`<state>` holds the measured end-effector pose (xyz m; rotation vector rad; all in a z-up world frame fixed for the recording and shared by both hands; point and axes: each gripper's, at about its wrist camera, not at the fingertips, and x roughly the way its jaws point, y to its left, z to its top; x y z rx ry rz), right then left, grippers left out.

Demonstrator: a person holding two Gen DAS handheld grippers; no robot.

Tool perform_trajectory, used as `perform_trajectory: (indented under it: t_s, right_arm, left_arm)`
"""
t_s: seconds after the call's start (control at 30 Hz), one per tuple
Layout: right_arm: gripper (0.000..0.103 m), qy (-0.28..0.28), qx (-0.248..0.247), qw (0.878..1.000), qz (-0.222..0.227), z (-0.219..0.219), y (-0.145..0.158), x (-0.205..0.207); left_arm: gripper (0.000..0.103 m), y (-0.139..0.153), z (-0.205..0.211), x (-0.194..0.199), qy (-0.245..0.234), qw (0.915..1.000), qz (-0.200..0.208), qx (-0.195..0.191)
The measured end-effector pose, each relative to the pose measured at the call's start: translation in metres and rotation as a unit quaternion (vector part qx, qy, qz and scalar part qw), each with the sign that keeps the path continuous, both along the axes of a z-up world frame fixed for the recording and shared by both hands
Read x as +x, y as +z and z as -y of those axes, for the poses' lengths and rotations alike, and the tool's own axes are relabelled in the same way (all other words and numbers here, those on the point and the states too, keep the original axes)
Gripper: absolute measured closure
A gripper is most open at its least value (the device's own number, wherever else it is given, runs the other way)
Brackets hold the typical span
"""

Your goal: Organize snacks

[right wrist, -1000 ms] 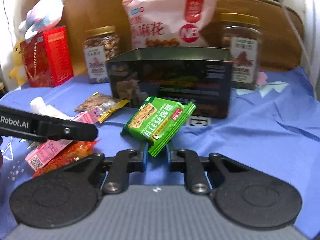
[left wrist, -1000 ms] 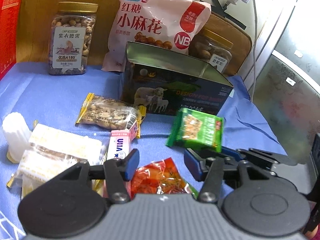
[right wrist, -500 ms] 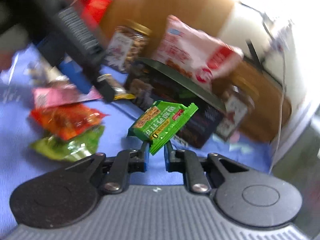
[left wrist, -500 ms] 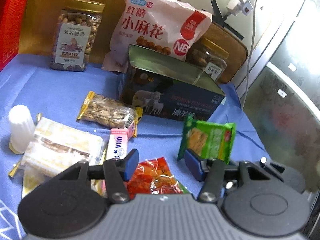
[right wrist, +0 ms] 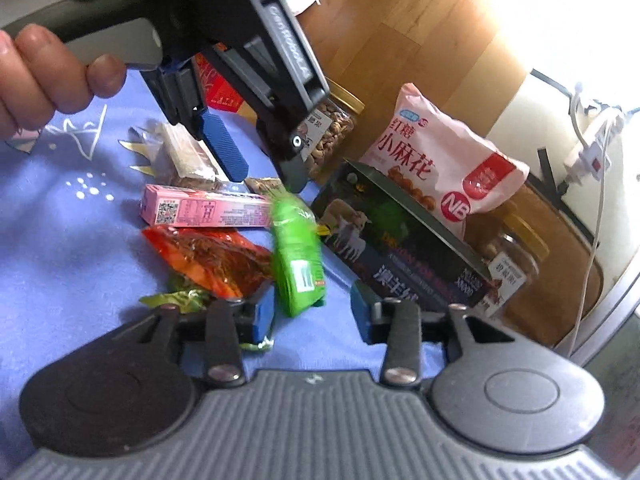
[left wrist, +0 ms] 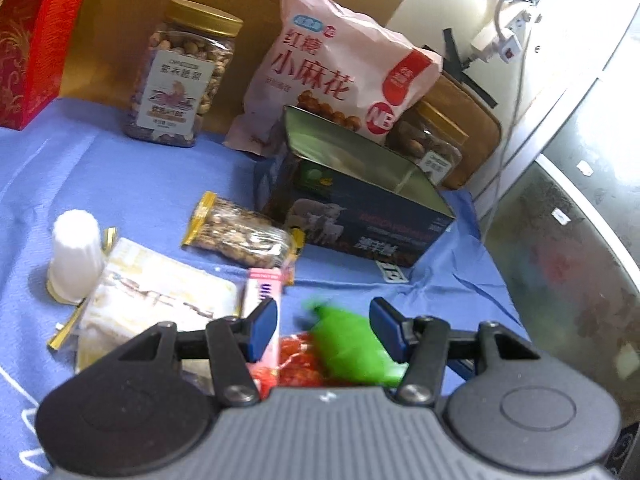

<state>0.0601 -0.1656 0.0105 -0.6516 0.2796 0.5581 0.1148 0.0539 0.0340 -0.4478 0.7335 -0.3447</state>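
Observation:
A green snack packet point(right wrist: 297, 257), blurred with motion, hangs loose between my right gripper's point(right wrist: 313, 314) jaws, which are opening; the right pad stands clear of it. In the left wrist view the same green packet point(left wrist: 352, 350) is a smear low between the jaws of my left gripper point(left wrist: 324, 328), which is open and holds nothing. An open dark tin box point(left wrist: 360, 216) stands behind on the blue cloth. A red-orange packet point(right wrist: 216, 256) and a pink carton point(right wrist: 208, 210) lie beside the green one. A hand holds the left gripper point(right wrist: 260, 164) above them.
A nut packet point(left wrist: 240, 232), pale wrapped bars point(left wrist: 160, 296) and a white cup point(left wrist: 76, 252) lie at the left. Along the back stand a nut jar point(left wrist: 180, 76), a pink bag point(left wrist: 336, 76), a second jar point(left wrist: 436, 148) and a red box point(left wrist: 28, 40). The cloth's edge drops off at the right.
My right gripper rolled and swung to the side, then its jaws parted and the green packet slipped from the pinch. The left gripper shifted slightly, still open.

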Motion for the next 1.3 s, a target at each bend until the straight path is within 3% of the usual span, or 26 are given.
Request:
perform_trajectory:
  t_s: [0.2,0.33,0.43,0.63,0.77,0.83,0.87,1.0,1.17,1.3]
  right_arm:
    - [0.053,0.009,0.075,0.995,-0.070,0.023,0.008,0.002]
    - [0.052,-0.005,0.175,0.971,-0.163,0.042,0.015,0.025]
    - [0.051,-0.011,0.222,0.952,-0.211,0.044,0.014,0.037]
    - [0.050,-0.012,0.210,0.945,-0.252,0.026,0.005,0.058]
    - [0.051,-0.010,0.252,0.921,-0.298,0.032,0.001,0.074]
    - [0.058,-0.004,0.273,0.908,-0.317,0.034,-0.002,0.079]
    - [0.059,-0.003,0.279,0.906,-0.319,0.034,-0.003,0.078]
    - [0.061,-0.001,0.281,0.915,-0.289,0.033,0.001,0.070]
    - [0.062,0.009,0.291,0.933,-0.212,0.039,0.029,0.064]
    - [0.062,0.005,0.287,0.947,-0.146,0.042,0.050,0.079]
  left_arm:
    - [0.047,0.005,0.010,-0.002,-0.022,0.9996,0.008,0.016]
    - [0.047,0.001,0.020,0.004,-0.038,0.9989,-0.001,0.026]
    - [0.047,-0.003,0.033,0.010,-0.057,0.9975,-0.010,0.041]
    - [0.048,-0.019,0.049,0.020,-0.062,0.9933,-0.037,0.090]
    - [0.050,-0.022,0.052,0.019,-0.071,0.9921,-0.030,0.100]
    - [0.053,-0.022,0.054,0.018,-0.069,0.9919,-0.026,0.104]
    - [0.054,-0.021,0.054,0.018,-0.068,0.9919,-0.024,0.105]
    - [0.057,-0.009,0.054,0.019,-0.070,0.9928,-0.012,0.097]
    - [0.057,0.028,0.059,0.020,-0.069,0.9919,0.051,0.094]
    - [0.053,0.055,0.076,0.044,-0.062,0.9867,0.093,0.118]
